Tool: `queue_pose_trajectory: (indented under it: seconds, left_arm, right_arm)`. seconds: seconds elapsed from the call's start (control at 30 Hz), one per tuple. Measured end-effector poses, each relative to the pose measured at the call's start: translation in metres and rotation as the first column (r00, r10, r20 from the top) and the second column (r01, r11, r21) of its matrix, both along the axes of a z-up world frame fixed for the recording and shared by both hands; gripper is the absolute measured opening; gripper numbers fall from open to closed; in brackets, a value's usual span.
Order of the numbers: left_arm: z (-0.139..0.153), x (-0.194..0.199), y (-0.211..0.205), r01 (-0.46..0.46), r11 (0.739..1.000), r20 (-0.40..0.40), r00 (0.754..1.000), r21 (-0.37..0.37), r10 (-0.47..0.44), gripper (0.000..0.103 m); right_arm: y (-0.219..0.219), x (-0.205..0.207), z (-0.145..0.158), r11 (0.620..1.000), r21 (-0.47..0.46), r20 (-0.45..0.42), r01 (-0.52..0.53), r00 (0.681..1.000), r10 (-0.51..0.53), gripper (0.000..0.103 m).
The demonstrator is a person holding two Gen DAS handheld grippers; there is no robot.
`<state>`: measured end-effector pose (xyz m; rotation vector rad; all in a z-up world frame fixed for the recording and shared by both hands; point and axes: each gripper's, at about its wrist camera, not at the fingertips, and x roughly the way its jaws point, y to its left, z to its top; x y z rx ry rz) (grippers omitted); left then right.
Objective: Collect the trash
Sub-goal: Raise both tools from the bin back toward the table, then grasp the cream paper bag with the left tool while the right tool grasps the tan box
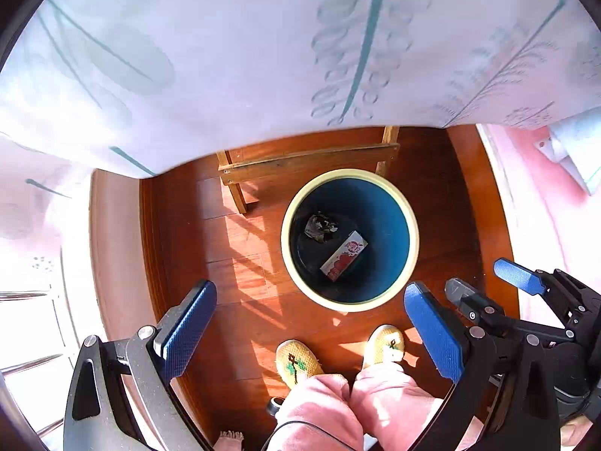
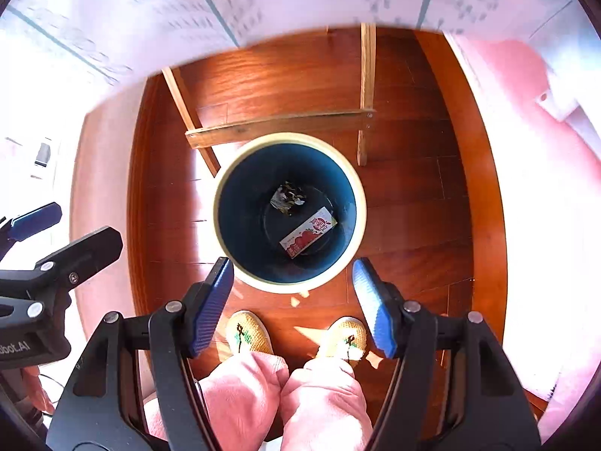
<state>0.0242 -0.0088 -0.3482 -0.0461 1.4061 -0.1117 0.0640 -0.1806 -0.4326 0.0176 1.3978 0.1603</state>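
Observation:
A round bin (image 1: 413,233) (image 2: 361,195) with a cream rim and a blue inside stands on the wooden floor below both grippers. At its bottom lie a red and white juice carton (image 1: 343,255) (image 2: 308,231) and a dark crumpled wrapper (image 1: 319,227) (image 2: 287,197). My left gripper (image 1: 310,287) points down over the bin's near edge, open and empty. My right gripper (image 2: 293,263) is also open with nothing between its blue pads (image 2: 210,308). Each gripper shows at the side of the other's view: the right gripper (image 1: 484,282) and the left gripper (image 2: 71,229).
A table with a patterned white cloth (image 1: 225,56) stands behind the bin, its wooden legs and crossbar (image 1: 300,161) (image 2: 278,126) close to the rim. A person's yellow slippers (image 1: 296,360) (image 2: 249,332) and pink trousers (image 2: 255,394) are just in front of the bin.

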Motion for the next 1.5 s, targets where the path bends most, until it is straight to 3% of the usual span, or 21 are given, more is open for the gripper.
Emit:
queue_pose_trajectory:
  seconds: [0.2, 0.4, 0.57, 0.73, 0.87, 1.0, 1.2, 1.5]
  left_arm:
    - [0.134, -0.018, 0.005, 0.017, 1.0, 0.085, 0.996, -0.026, -0.014, 0.101]
    - [0.249, -0.026, 0.026, 0.007, 0.998, 0.222, 0.975, -0.062, 0.007, 0.101]
    - [0.324, -0.019, 0.04, 0.01, 0.998, 0.328, 0.945, -0.055, 0.008, 0.101]
    - [0.384, -0.007, 0.051, -0.018, 0.999, 0.408, 0.913, -0.03, 0.028, 0.101]
    - [0.409, 0.005, 0.061, -0.04, 0.999, 0.42, 0.906, -0.013, 0.041, 0.097]
    - [0.415, 0.022, 0.07, -0.043, 0.998, 0.385, 0.921, -0.039, 0.055, 0.078]
    - [0.414, 0.056, 0.078, -0.114, 0.993, 0.384, 0.916, -0.034, 0.118, 0.076]
    - [0.412, 0.132, 0.073, -0.282, 0.959, 0.39, 0.883, -0.005, 0.262, 0.075]
  right_arm:
    - [0.007, -0.022, 0.134, 0.999, 0.027, 0.051, -0.042, 0.998, 0.041, 0.063]
    - [0.023, -0.036, 0.262, 0.997, -0.015, 0.202, -0.072, 0.977, 0.074, 0.063]
    - [0.026, -0.035, 0.344, 0.999, 0.0, 0.327, -0.034, 0.945, 0.032, 0.063]
    - [0.033, -0.031, 0.402, 0.999, -0.004, 0.445, -0.049, 0.894, 0.046, 0.063]
    - [0.039, -0.019, 0.426, 0.998, -0.012, 0.507, -0.07, 0.859, 0.066, 0.062]
    - [0.046, -0.004, 0.438, 0.995, -0.02, 0.522, -0.1, 0.848, 0.096, 0.062]
    - [0.052, 0.048, 0.431, 0.986, -0.008, 0.51, -0.167, 0.847, 0.148, 0.062]
    - [0.065, 0.146, 0.415, 0.926, -0.004, 0.504, -0.379, 0.799, 0.329, 0.062]
